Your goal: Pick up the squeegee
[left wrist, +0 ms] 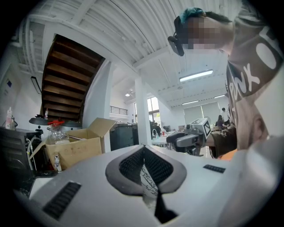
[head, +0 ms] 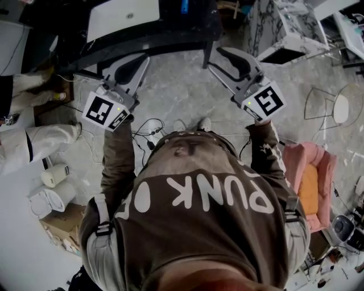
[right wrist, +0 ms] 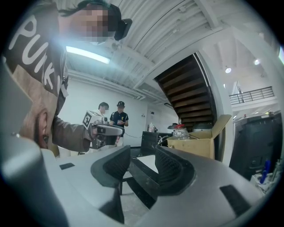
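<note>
No squeegee can be told apart in any view. My left gripper is held level in front of the person, pointing at a black table. Its ribbed pads meet at the tips with nothing between them. My right gripper points the same way beside the table's leg. Its jaws stand partly apart and only the floor and table frame show through the gap. Each gripper appears in the other's view: the right gripper and the left gripper. A small blue thing stands on the table.
A white board lies on the black table. An open cardboard box with a plastic bottle stands beside it. Cables trail on the floor by the person's feet. A pink chair and a wire stool stand at the right. Two people stand far off.
</note>
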Demonstrator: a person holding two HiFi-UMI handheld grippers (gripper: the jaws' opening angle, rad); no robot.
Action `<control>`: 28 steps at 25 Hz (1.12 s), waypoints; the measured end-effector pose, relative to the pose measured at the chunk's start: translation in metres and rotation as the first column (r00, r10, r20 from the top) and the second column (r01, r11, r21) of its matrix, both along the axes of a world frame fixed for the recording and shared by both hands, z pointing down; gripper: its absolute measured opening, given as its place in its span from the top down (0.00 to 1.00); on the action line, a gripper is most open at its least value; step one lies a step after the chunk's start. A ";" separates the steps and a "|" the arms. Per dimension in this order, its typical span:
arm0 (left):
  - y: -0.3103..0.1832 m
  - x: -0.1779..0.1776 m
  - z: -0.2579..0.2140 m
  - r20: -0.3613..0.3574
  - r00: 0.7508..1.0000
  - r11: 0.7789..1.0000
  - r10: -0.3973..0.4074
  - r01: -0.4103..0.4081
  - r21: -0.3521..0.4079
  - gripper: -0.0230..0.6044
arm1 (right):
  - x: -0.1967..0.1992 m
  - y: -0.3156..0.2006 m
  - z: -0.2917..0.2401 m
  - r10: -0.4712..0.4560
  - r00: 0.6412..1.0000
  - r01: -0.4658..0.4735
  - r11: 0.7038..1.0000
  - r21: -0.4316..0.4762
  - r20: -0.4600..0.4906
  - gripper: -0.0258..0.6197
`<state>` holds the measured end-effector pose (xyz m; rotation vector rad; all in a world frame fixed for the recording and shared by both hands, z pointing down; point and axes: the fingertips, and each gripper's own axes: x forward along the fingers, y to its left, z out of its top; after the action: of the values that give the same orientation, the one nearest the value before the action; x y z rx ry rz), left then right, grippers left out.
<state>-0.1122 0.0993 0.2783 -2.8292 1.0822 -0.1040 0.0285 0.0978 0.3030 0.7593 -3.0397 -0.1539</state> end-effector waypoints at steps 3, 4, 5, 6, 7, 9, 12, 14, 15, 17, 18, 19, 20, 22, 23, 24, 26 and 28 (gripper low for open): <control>0.000 0.000 0.000 0.000 1.000 1.000 0.000 0.000 0.000 0.96 | -0.001 0.001 0.000 -0.007 1.000 0.007 1.000 0.001 -0.007 0.64; 0.000 0.000 0.000 0.000 1.000 1.000 0.001 -0.001 0.000 0.96 | -0.001 0.001 0.001 -0.009 1.000 0.009 1.000 0.002 -0.012 0.63; 0.000 0.000 0.000 0.000 1.000 1.000 0.001 -0.001 0.000 0.96 | -0.001 0.002 0.001 -0.010 1.000 0.011 1.000 0.002 -0.018 0.61; -0.001 0.000 -0.001 0.000 1.000 1.000 0.002 -0.002 0.000 0.96 | -0.002 0.002 0.002 -0.013 1.000 0.013 1.000 0.002 -0.022 0.59; -0.001 0.001 -0.001 0.000 1.000 1.000 0.003 -0.003 0.000 0.96 | -0.002 0.002 0.002 -0.015 1.000 0.015 1.000 0.002 -0.025 0.57; -0.001 0.001 -0.001 0.001 1.000 1.000 0.003 -0.003 -0.002 0.96 | -0.003 0.002 0.003 -0.020 0.999 0.020 1.000 0.004 -0.029 0.53; -0.001 0.001 -0.001 0.002 1.000 1.000 0.003 -0.003 -0.003 0.96 | -0.003 0.003 0.005 -0.027 0.999 0.027 1.000 -0.002 -0.036 0.43; -0.001 0.002 -0.001 0.003 1.000 1.000 0.004 -0.004 -0.003 0.96 | -0.004 0.004 0.008 -0.037 0.998 0.037 0.999 -0.010 -0.046 0.36; -0.001 0.002 -0.001 0.003 1.000 1.000 0.005 -0.005 -0.003 0.96 | -0.005 0.005 0.010 -0.047 0.997 0.046 0.999 -0.012 -0.059 0.32; -0.002 0.002 0.000 0.004 1.000 1.000 0.006 -0.006 -0.004 0.96 | -0.007 0.006 0.016 -0.067 0.994 0.066 0.998 -0.012 -0.087 0.25; -0.002 0.002 0.000 0.004 1.000 1.000 0.006 -0.006 -0.005 0.96 | -0.008 0.007 0.016 -0.073 0.994 0.072 0.997 -0.013 -0.085 0.23; -0.003 0.003 0.001 0.005 1.000 1.000 0.006 -0.006 -0.006 0.96 | -0.009 0.007 0.015 -0.077 0.994 0.076 0.997 -0.013 -0.072 0.21; -0.003 0.003 0.001 0.005 1.000 1.000 0.006 -0.006 -0.007 0.96 | -0.010 0.008 0.013 -0.079 0.995 0.078 0.997 -0.013 -0.060 0.19; -0.003 0.005 0.002 0.006 1.000 1.000 0.005 -0.005 -0.008 0.96 | -0.009 0.009 0.013 -0.083 0.995 0.082 0.997 -0.013 -0.050 0.13; -0.002 0.005 0.003 0.007 1.000 1.000 0.004 -0.004 -0.009 0.96 | -0.009 0.010 0.013 -0.086 0.995 0.086 0.996 -0.014 -0.047 0.10; -0.002 0.005 0.003 0.007 1.000 1.000 0.004 -0.004 -0.009 0.96 | -0.009 0.011 0.012 -0.090 0.995 0.090 0.996 -0.015 -0.044 0.07; -0.002 0.006 0.004 0.007 1.000 1.000 0.005 -0.005 -0.010 0.96 | -0.009 0.013 0.011 -0.097 0.995 0.096 0.995 -0.016 -0.038 0.04; -0.002 0.007 0.004 0.006 1.000 1.000 0.007 -0.007 -0.010 0.96 | -0.008 0.014 0.010 -0.099 0.994 0.099 0.995 -0.016 -0.035 0.04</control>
<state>-0.1056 0.0975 0.2818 -2.8393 1.0742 -0.1175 0.0204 0.1115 0.3132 0.5988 -3.0424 -0.1448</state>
